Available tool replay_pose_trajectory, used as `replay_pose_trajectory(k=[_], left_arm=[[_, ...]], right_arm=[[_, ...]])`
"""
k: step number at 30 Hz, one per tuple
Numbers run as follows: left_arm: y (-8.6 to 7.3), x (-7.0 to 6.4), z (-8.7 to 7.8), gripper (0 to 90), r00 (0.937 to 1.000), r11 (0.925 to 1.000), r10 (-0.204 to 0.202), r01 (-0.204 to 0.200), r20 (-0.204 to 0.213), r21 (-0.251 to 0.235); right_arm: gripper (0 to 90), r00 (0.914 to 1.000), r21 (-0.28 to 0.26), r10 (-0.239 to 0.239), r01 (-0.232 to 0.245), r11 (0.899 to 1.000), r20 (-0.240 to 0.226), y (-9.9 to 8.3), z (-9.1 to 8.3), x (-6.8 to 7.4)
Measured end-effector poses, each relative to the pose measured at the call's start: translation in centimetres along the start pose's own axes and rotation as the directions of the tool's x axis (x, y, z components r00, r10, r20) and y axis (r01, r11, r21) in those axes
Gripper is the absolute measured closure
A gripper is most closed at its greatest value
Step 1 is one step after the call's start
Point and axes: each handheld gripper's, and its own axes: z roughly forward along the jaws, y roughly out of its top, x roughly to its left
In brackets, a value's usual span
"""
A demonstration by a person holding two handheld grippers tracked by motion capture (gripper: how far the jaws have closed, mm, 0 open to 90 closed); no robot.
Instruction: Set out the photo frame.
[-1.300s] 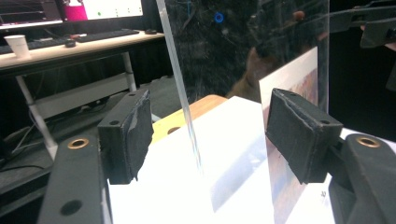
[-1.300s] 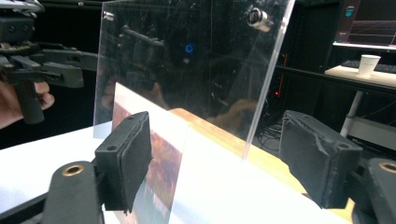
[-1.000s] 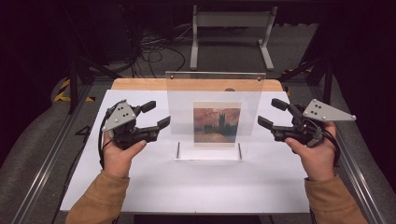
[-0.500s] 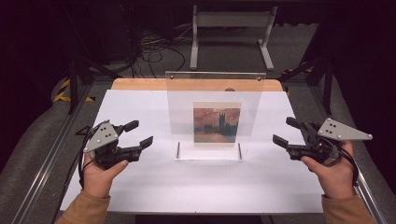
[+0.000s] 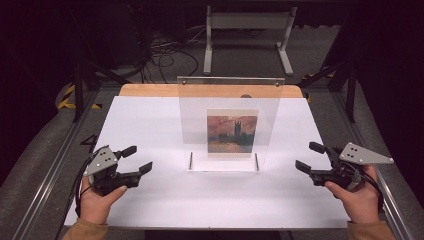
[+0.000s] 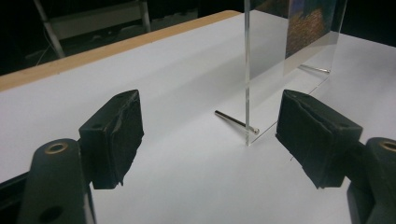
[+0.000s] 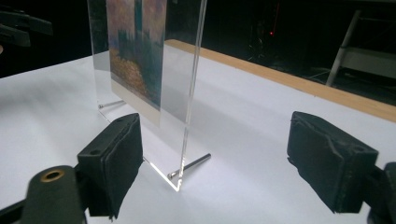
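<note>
A clear acrylic frame (image 5: 230, 120) stands upright in the middle of the white table (image 5: 150, 120), propped on two metal pins, with a picture (image 5: 232, 134) of a building at sunset inside it. My left gripper (image 5: 137, 160) sits open near the table's front left, well clear of the frame. My right gripper (image 5: 310, 157) is open at the front right, also apart from it. In the left gripper view the frame's edge (image 6: 247, 70) and a metal pin (image 6: 236, 122) lie ahead between the jaws. The right gripper view has the frame (image 7: 187, 74) and another pin (image 7: 189, 165) just ahead.
A wooden strip (image 5: 150, 90) runs along the table's far edge. Behind it a grey metal stand (image 5: 247, 30) and cables lie on the floor. Metal rails (image 5: 50, 165) flank the table on both sides.
Both grippers have drawn back from the frame's sides toward the front corners of the table. The frame stands where it was.
</note>
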Motion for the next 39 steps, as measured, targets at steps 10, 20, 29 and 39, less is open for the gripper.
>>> replay_pose_trajectory(k=[10,20,29,39], left_arm=[[-2.7,0.5,0.9,23.6,0.9999,0.9999,-0.011,0.011,-0.008,0.003],[-4.8,0.7,1.9,25.6,0.9997,0.9998,-0.019,0.019,-0.015,0.002],[-5.6,0.4,3.1,26.5,0.9998,0.9995,-0.018,0.018,0.007,0.028],[-5.6,0.5,3.3,26.2,0.9997,0.9989,-0.023,0.023,0.009,0.041]], right_arm=[[18.3,0.9994,0.016,0.030,-0.029,0.999,-0.015,-3.6,1.1,-0.2],[17.5,0.9987,0.047,0.037,-0.036,0.998,-0.034,-6.7,2.4,0.1],[17.0,0.9987,0.100,0.050,-0.048,0.994,-0.012,-8.2,3.2,0.1],[15.6,0.9986,0.106,0.052,-0.052,0.993,0.010,-8.2,3.1,0.1]])
